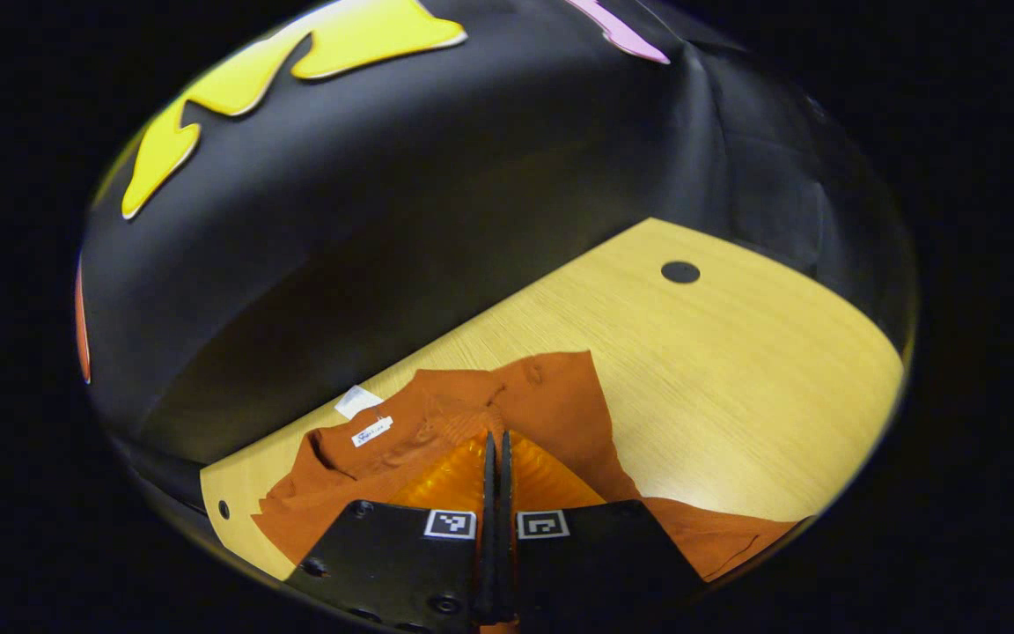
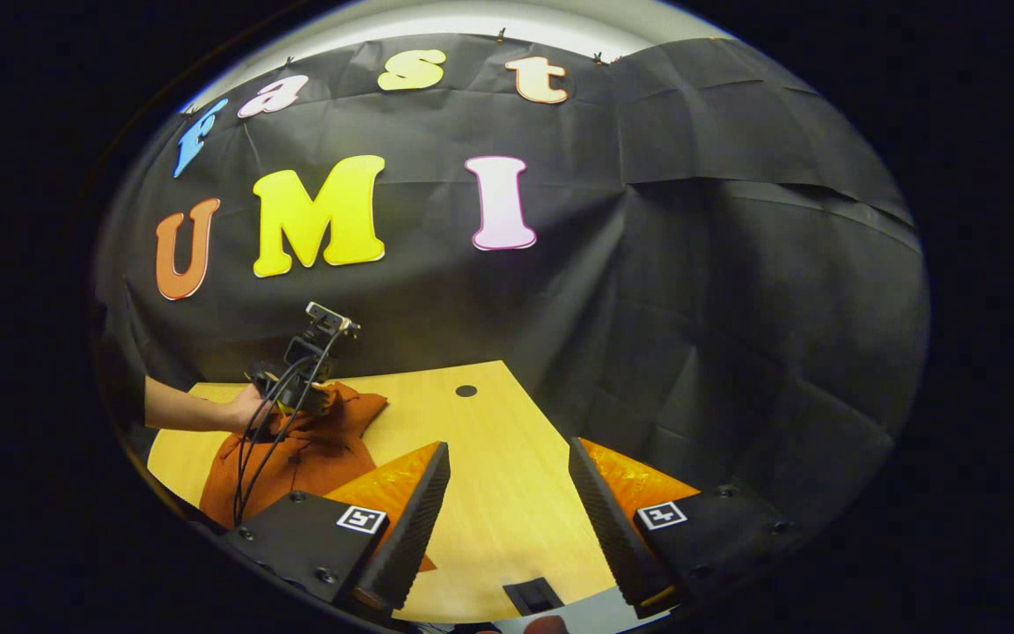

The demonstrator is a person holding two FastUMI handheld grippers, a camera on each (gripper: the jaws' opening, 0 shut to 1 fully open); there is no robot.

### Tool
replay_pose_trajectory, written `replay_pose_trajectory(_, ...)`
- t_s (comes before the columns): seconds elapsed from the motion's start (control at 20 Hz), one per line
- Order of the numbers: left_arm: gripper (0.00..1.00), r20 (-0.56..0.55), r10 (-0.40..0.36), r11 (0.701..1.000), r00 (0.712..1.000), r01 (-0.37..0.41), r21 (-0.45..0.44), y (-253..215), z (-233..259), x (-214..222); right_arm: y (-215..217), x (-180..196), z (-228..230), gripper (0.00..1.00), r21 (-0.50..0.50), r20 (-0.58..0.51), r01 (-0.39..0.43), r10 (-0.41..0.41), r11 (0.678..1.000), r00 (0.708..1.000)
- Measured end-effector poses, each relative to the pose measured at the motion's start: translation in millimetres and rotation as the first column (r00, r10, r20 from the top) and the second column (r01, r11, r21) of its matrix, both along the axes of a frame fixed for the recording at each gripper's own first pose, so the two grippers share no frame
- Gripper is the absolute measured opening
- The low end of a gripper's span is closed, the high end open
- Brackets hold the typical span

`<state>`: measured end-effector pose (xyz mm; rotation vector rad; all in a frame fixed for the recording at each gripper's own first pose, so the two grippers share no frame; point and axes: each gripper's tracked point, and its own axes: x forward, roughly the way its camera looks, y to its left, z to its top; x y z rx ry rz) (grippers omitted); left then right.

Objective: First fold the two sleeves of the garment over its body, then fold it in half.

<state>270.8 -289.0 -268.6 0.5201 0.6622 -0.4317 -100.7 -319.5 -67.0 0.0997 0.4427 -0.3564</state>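
Your left gripper (image 1: 496,440) hides the garment (image 1: 437,423) beneath it; the frame's lower edge crops the hem.

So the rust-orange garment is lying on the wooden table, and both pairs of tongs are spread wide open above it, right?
Not quite. Only the right tongs are spread wide open, as the right gripper view shows. In the left gripper view the left tongs have their fingers closed together over the rust-orange garment; whether cloth is pinched between them cannot be told. The garment does lie on the wooden table.

A pale wooden table (image 1: 736,370) with a dark round spot (image 1: 680,272), perhaps a hole.
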Motion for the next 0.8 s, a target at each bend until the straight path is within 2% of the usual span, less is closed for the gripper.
replay_pose_trajectory(0.15,0.04,-0.028,0.007,1.0,1.0,-0.007,-0.01,-7,-20,-16,-7,-1,-5,0.87,0.014,-0.016,0.02,-0.02,1.0,1.0)
replay_pose_trajectory(0.3,0.06,-0.054,-0.001,1.0,0.999,0.0,-0.023,-20,-28,-27,-4,4,-6,0.88,0.021,-0.017,0.002,-0.001,1.0,1.0)
replay_pose_trajectory(0.45,0.19,-0.076,-0.011,0.996,0.997,0.004,-0.087,-30,-19,-38,5,16,-10,0.88,0.023,-0.013,-0.042,0.043,0.999,0.999)
replay_pose_trajectory(0.55,0.6,-0.079,-0.009,0.989,0.997,-0.003,-0.149,-38,-3,-48,15,28,-11,0.88,0.021,-0.003,-0.086,0.086,0.996,0.996)
replay_pose_trajectory(0.65,1.0,-0.023,0.027,0.978,0.999,-0.032,-0.208,-36,30,-54,24,44,-9,0.88,0.0,0.007,-0.141,0.141,0.99,0.99)
replay_pose_trajectory(0.8,1.0,0.032,0.095,0.944,0.995,-0.08,-0.321,-25,91,-72,44,75,3,0.88,-0.013,0.061,-0.228,0.229,0.973,0.972)
